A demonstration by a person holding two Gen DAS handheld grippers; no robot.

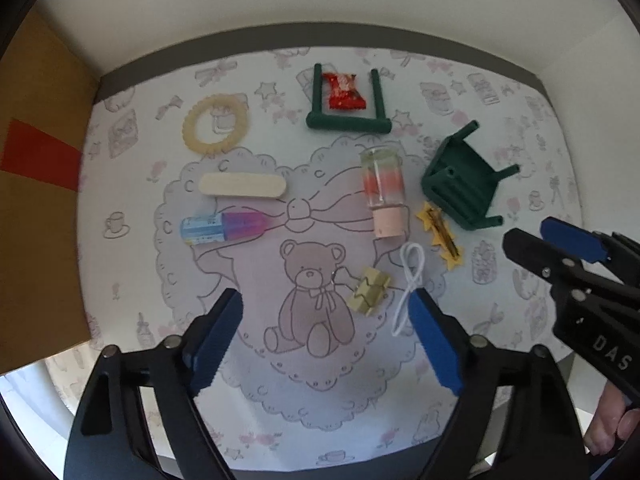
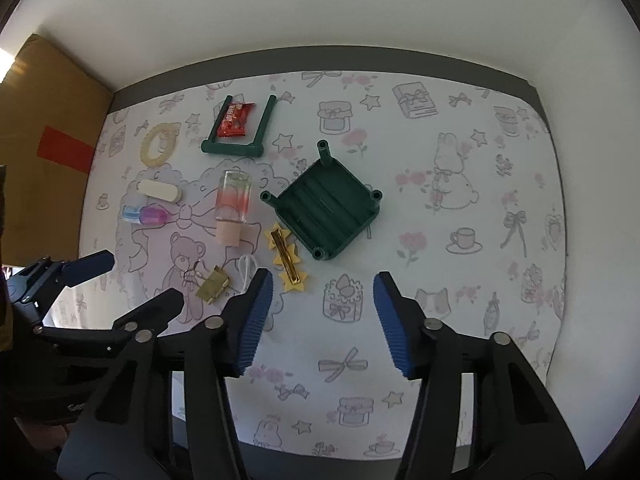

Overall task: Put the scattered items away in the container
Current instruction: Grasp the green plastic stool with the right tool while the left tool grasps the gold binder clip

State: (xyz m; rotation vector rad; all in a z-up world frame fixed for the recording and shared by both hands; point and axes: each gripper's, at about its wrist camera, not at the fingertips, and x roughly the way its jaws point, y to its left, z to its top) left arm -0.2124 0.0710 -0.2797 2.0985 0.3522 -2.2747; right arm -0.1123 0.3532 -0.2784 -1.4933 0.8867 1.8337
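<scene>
A dark green square tray with corner posts lies on the printed mat. A green U-shaped frame holds a red snack packet. Scattered items: clear bottle with pink cap, gold star hair clip, white loop, gold folded piece, cream ring, cream stick, blue-pink tube. My left gripper is open above the bear print. My right gripper is open and empty below the tray.
A cardboard box with red tape stands at the left edge. A white wall rises behind the table. The mat's right half carries only prints. The table's front edge runs just under both grippers.
</scene>
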